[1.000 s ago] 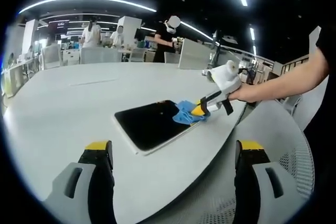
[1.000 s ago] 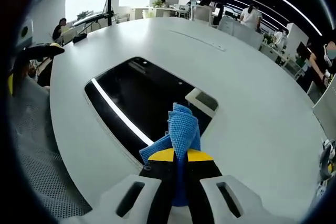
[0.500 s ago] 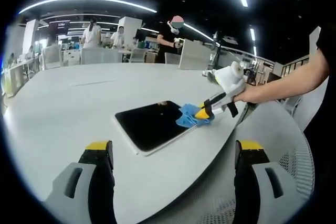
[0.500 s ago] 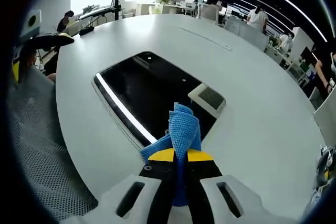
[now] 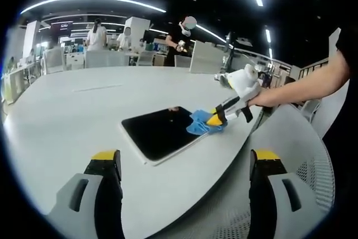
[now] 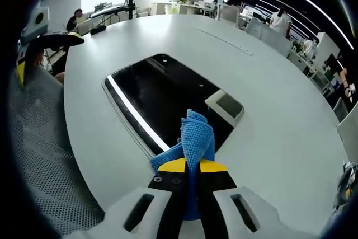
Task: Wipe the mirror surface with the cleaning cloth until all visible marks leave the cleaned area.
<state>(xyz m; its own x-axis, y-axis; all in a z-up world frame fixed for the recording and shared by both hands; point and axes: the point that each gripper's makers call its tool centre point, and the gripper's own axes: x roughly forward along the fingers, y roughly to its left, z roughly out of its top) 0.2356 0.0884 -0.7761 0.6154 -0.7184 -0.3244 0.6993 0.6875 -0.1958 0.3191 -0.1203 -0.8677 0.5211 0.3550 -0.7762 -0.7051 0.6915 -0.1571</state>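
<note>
I keep my right gripper [image 6: 188, 167] clamped on the blue cloth [image 6: 193, 138], pressing flat across the mirror [image 6: 162, 96] at frame centre, left gripper [image 5: 184, 163] wide, idle.

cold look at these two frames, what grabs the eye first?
The blue cleaning cloth pinched in the right tongs, sitting at the near end of the dark rectangular mirror, which lies flat on the white table. In the left gripper view, the left tongs stand wide open and hold nothing, back from the mirror.
</note>
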